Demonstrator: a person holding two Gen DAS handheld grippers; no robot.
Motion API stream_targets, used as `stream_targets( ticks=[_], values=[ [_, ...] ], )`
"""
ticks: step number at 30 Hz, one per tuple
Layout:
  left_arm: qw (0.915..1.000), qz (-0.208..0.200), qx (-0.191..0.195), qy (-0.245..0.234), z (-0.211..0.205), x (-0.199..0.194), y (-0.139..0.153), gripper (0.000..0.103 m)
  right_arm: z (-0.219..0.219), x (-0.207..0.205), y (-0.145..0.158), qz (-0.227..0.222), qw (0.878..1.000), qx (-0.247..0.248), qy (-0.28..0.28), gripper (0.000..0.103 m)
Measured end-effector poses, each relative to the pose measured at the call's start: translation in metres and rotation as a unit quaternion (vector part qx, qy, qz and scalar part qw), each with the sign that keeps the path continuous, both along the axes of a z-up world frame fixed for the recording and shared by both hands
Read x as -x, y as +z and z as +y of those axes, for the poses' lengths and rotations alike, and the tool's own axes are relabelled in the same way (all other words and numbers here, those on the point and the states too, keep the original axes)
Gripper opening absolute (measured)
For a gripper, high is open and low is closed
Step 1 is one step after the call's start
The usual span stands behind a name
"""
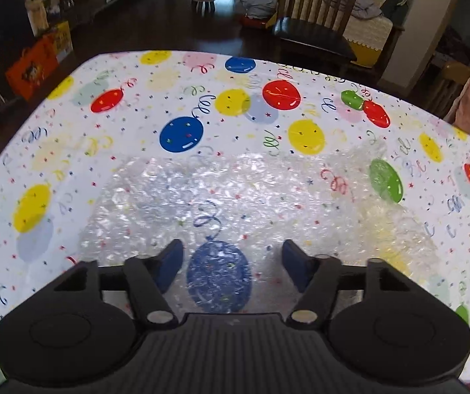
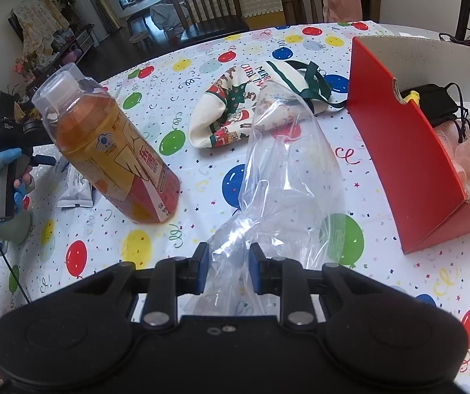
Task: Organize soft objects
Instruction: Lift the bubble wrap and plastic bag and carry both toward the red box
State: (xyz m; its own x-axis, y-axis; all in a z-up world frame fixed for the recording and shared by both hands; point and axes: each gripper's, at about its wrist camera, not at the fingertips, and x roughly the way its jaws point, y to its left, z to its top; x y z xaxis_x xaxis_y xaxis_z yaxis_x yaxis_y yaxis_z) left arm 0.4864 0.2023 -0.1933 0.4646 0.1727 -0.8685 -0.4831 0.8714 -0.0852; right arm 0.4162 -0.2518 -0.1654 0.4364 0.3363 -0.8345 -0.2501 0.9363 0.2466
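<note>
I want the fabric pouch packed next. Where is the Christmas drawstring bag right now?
In the right wrist view, the Christmas drawstring bag lies on the tablecloth between the tea bottle and the red box, behind the held clear plastic bag.

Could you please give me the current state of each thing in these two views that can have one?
Left gripper: open, over the bubble wrap.
Bubble wrap: spread flat on the tablecloth.
Right gripper: shut on the plastic bag.
Plastic bag: clear, empty, crumpled.
Bottle: upright, capped, nearly full.
Christmas bag: lying slack.
Red box: open, holding items.
</note>
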Motion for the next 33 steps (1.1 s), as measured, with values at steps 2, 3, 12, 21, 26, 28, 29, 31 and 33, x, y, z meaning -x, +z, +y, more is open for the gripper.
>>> stream_targets(
  ticks=[2,3,12,21,26,28,29,31,33],
  values=[
    [0.9999,0.0,-0.015,-0.005,-0.001,0.001,0.001,0.03,0.001,0.001,0.001,-0.001,1.0,0.0,0.001,0.024],
    [0.9996,0.001,-0.027,-0.007,-0.001,0.003,0.001,0.016,0.002,0.001,0.001,-0.001,1.0,0.0,0.001,0.024],
    [0.9995,-0.029,0.013,0.002,0.021,0.021,0.007,0.003,-0.002,0.004,0.003,-0.005,1.0,0.0,-0.003,0.024],
    [0.9959,-0.083,0.034,-0.009,0.018,0.048,0.055,0.003,-0.006,0.011,0.014,-0.016,1.0,-0.001,0.003,0.024],
    [0.9918,-0.115,0.048,-0.03,0.008,0.063,0.092,0.003,-0.014,0.017,0.033,-0.03,0.999,-0.007,0.017,0.024],
    [0.9905,-0.123,0.047,-0.04,0.002,0.068,0.106,0.003,-0.018,0.02,0.044,-0.038,0.999,-0.007,0.023,0.024],
    [0.9897,-0.126,0.049,-0.046,-0.001,0.07,0.112,0.003,-0.02,0.02,0.049,-0.042,0.999,-0.006,0.026,0.024],
    [0.9884,-0.132,0.05,-0.056,-0.008,0.074,0.125,0.003,-0.026,0.021,0.061,-0.051,0.998,-0.006,0.032,0.024],
    [0.9866,-0.14,0.049,-0.067,-0.017,0.078,0.138,0.003,-0.034,0.021,0.072,-0.059,0.998,-0.005,0.036,0.024]
  ],
)
